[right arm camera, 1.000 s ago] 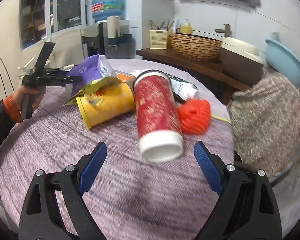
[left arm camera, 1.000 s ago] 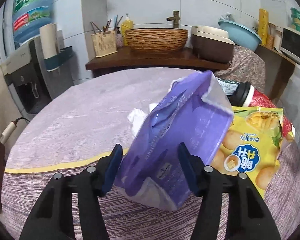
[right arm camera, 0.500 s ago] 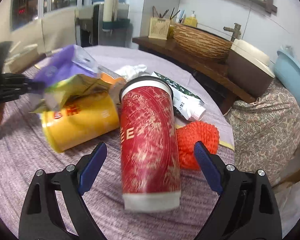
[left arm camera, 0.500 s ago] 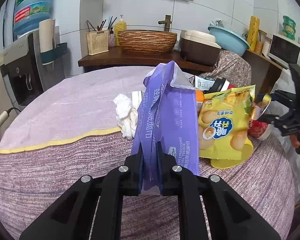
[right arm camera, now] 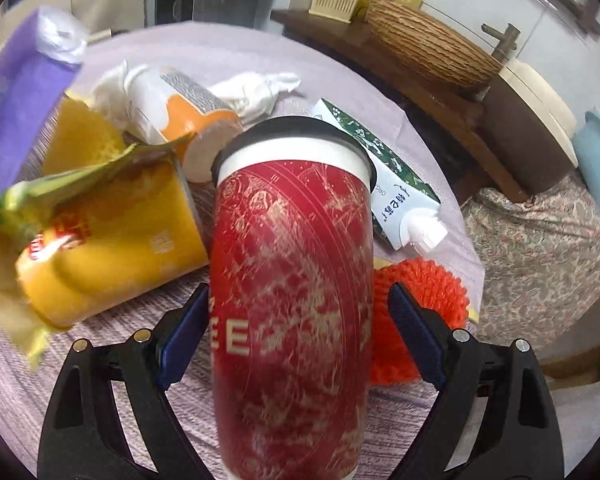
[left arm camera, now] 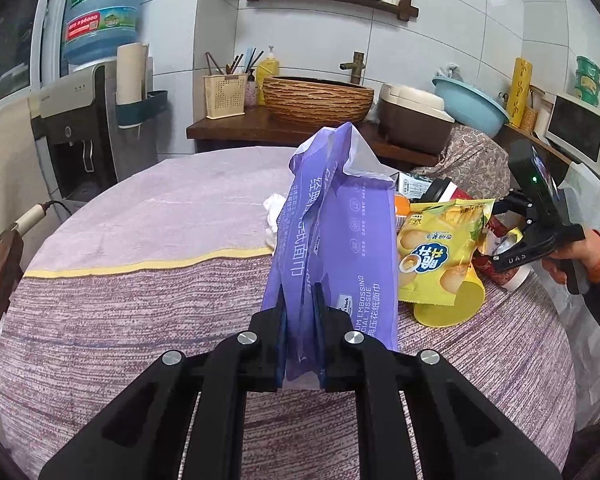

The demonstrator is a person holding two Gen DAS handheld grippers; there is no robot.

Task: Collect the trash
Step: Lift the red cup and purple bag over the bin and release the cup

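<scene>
My left gripper (left arm camera: pixel 300 340) is shut on a purple tissue pack (left arm camera: pixel 336 232) and holds it upright above the table. My right gripper (right arm camera: pixel 296 332) is open, its fingers on either side of a red paper cup (right arm camera: pixel 292 288) that lies on the table; the left finger is near the cup's side, the right one apart. The purple pack also shows in the right wrist view (right arm camera: pixel 24 92). The right gripper also shows in the left wrist view (left arm camera: pixel 516 232). A yellow cup (right arm camera: pixel 112 236), a yellow snack bag (left arm camera: pixel 440 248), an orange-and-white cup (right arm camera: pixel 180 108), crumpled tissue (right arm camera: pixel 252 92), a tube (right arm camera: pixel 384 188) and an orange scrubber (right arm camera: pixel 420 304) lie around.
The round table has a purple cloth (left arm camera: pixel 140 280). Behind it stand a wooden counter (left arm camera: pixel 260 128) with a woven basin (left arm camera: pixel 316 96), a water dispenser (left arm camera: pixel 76 136) at the left, and a cloth-covered stool (right arm camera: pixel 540 256) at the right.
My left gripper shut on the purple pack and lifted it upright. My right gripper moved in over the red cup, so the cup now lies between its fingers.
</scene>
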